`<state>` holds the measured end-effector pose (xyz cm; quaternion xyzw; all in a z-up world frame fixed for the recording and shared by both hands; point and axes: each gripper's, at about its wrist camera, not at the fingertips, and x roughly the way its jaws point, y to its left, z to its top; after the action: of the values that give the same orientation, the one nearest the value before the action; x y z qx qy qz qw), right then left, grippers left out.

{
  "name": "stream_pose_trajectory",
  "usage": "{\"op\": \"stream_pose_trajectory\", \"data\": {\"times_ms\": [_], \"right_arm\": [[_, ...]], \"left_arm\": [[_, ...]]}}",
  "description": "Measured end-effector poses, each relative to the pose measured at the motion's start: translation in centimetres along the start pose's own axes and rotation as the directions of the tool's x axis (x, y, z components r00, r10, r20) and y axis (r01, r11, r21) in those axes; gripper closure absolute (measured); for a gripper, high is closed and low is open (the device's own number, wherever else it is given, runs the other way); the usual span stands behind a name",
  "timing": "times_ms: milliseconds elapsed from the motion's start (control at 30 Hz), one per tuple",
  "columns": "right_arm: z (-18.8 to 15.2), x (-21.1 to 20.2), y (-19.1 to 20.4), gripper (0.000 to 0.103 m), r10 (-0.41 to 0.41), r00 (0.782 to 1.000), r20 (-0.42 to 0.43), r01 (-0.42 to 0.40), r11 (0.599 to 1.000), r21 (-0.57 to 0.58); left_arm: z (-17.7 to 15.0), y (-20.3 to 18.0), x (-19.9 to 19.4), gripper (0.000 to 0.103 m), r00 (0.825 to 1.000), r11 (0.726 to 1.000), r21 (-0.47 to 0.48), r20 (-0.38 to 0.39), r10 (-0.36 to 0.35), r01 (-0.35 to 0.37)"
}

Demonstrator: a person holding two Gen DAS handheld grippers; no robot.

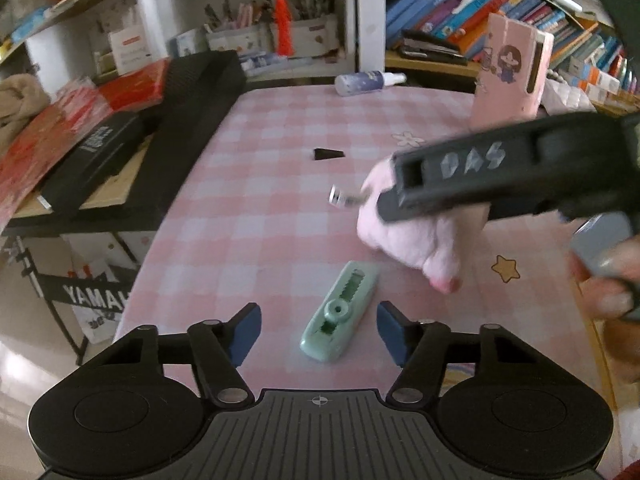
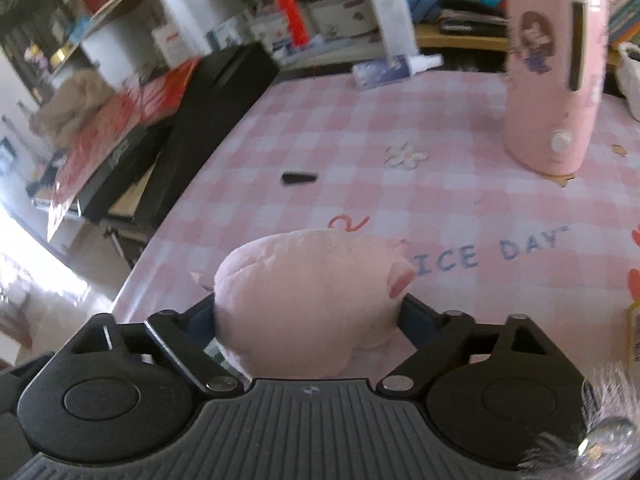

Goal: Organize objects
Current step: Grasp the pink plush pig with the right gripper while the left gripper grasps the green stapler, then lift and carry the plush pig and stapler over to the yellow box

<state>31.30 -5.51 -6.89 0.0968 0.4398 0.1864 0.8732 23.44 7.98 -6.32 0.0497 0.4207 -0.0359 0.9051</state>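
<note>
Two handheld grippers, both matte black. The left gripper [image 1: 318,330] shows a ribbed dark-grey plate at its base with a small crosshair mark in the middle, a big round black disc on either side, and jointed black linkage arms pinned with silver rivets. Its fingers [image 1: 245,332] end in blue pads. The right gripper [image 2: 308,320] is the same build: ribbed plate, centre mark, twin discs, silver pins, dark blue pads just peeking out. Seen from the side, its black body has rectangular cut-outs and the letters "DAS" scrawled on it in pale marker. The right hand [image 1: 608,280] wraps a grey handle at the edge.
</note>
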Motion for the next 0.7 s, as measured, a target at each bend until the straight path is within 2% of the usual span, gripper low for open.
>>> {"op": "stream_pose_trajectory", "data": {"times_ms": [100, 167, 300, 500, 700], "right_arm": [[0.4, -1.3, -1.0, 0.019, -0.01, 0.999, 0.044, 0.008, 0.999, 0.046], [0.6, -2.0, -1.4, 0.019, -0.024, 0.998, 0.065, 0.02, 0.998, 0.058], [0.7, -3.2, -1.6, 0.019, -0.04, 0.996, 0.078, 0.036, 0.998, 0.054], [0.4, -3.7, -1.6, 0.019, -0.05, 0.996, 0.081, 0.045, 0.997, 0.06], [-0.3, -4.7, -1.1, 0.019, -0.067, 0.993, 0.092, 0.063, 0.997, 0.037]], "left_arm": [[0.3, -0.4, 1.1, 0.054, 1.0, 1.0, 0.017, -0.014, -0.014, 0.014], [0.4, -0.5, 1.7, 0.066, 0.999, 0.999, 0.018, -0.03, -0.027, 0.028], [0.2, -0.4, 2.0, 0.078, 0.998, 0.998, 0.014, -0.03, -0.055, 0.056], [0.1, 0.0, 1.7, 0.08, 0.998, 0.999, -0.007, -0.028, -0.052, 0.052], [0.5, 1.3, -1.1, 0.08, 0.998, 0.996, -0.062, 0.025, -0.063, 0.065]]}}
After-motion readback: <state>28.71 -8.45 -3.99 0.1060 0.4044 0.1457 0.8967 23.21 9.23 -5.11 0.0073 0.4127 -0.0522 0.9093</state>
